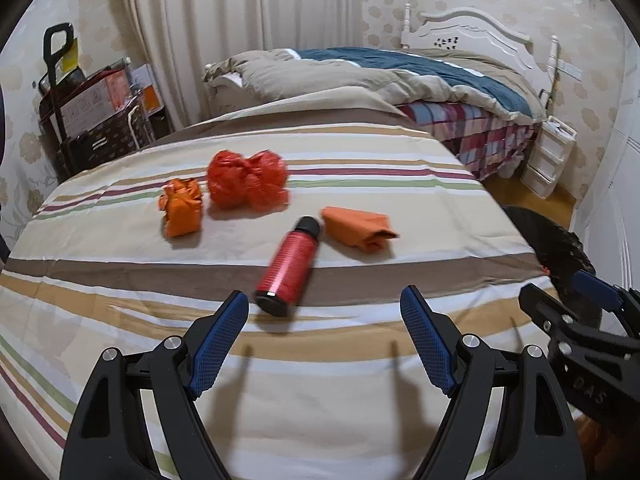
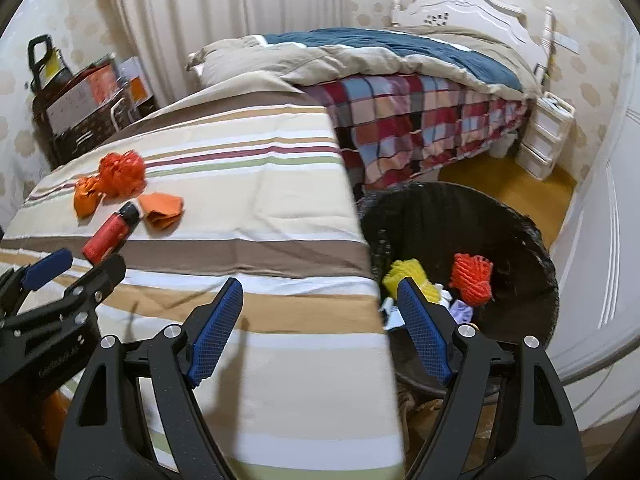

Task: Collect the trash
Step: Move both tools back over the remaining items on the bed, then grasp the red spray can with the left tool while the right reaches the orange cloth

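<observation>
Striped cloth, in cream, tan, brown, maroon and green bands, covers the worktop [image 1: 120, 248]. Four pieces of trash lie on it, grouped toward its far half.

- Red bottle [image 1: 287, 267], black cap, lying on its side, base toward the camera in the left wrist view. Nearest item to the left tool [image 1: 324, 308], just beyond its tips and slightly left of the gap's centre.
- Folded orange wrapper [image 1: 358, 229], just right of the bottle's cap end, close to it; contact cannot be judged.
- Crumpled red plastic bag [image 1: 248, 179], farther back, left of the bottle's cap.
- Orange crumpled packet [image 1: 182, 208], just left of the red bag, nearly touching it.

Left tool: released, blue pads spread wide, nothing between them, above the cloth.
Right tool [image 2: 320, 288]: released too, pads apart and empty. It hangs over the worktop's right edge, one pad over cloth, the other over the bin.

Black bin [image 2: 520, 236], lined with a dark bag, stands on the floor against the worktop's right side. Inside: a yellow net ball [image 2: 404, 274], an orange-red net ball [image 2: 472, 280], and some white and pale purple scraps [image 2: 460, 312].

Behind: a bed [image 2: 400, 128] with checked sheet and grey-blue quilt, white headboard, curtains, and a white drawer unit [image 2: 544, 140].
</observation>
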Demonstrator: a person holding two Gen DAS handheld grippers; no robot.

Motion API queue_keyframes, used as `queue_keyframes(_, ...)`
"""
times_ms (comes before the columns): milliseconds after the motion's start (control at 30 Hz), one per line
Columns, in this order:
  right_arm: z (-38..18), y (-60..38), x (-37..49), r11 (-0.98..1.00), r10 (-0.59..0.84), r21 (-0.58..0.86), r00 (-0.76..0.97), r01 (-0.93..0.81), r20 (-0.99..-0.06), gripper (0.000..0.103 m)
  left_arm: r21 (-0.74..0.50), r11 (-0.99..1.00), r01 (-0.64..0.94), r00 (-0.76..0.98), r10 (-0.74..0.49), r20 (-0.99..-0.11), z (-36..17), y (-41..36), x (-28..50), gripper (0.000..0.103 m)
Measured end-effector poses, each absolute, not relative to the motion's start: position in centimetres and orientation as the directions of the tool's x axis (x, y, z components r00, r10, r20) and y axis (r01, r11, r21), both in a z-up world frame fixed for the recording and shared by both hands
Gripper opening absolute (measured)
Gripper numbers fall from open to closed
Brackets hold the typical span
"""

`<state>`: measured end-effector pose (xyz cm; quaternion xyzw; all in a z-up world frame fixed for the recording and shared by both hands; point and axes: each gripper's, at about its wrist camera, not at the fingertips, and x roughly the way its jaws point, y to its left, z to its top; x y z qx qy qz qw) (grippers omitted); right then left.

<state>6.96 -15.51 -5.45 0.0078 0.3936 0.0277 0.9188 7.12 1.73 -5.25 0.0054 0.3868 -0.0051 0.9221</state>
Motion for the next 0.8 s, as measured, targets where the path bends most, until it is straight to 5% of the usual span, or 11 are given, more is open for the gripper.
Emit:
queue_keyframes(233, -5.8, -13.4, 8.4, 0.996, 0.074, 0.021, 0.661, -0.088, -0.747, 0.078, 0.004, 1.0, -0.004, 0.654, 0.005, -0.756, -6.0, 3.9, 9.4, 0.071)
queue_keyframes(633, -6.1, -10.6, 10.5, 0.989, 0.102, 0.007, 0.637, -0.149, -0.764, 0.078, 0.017, 0.998, 0.067, 0.632, -0.029, -0.775, -6.6, 4.3, 10.5, 0.027)
queue_keyframes(800, -6.2, -9.2, 10.9, 0.985, 0.113, 0.001, 0.63, -0.175, -0.768, 0.078, -0.009, 0.998, 0.064, 0.632, -0.048, -0.773, -6.5, 5.1, 10.2, 0.027)
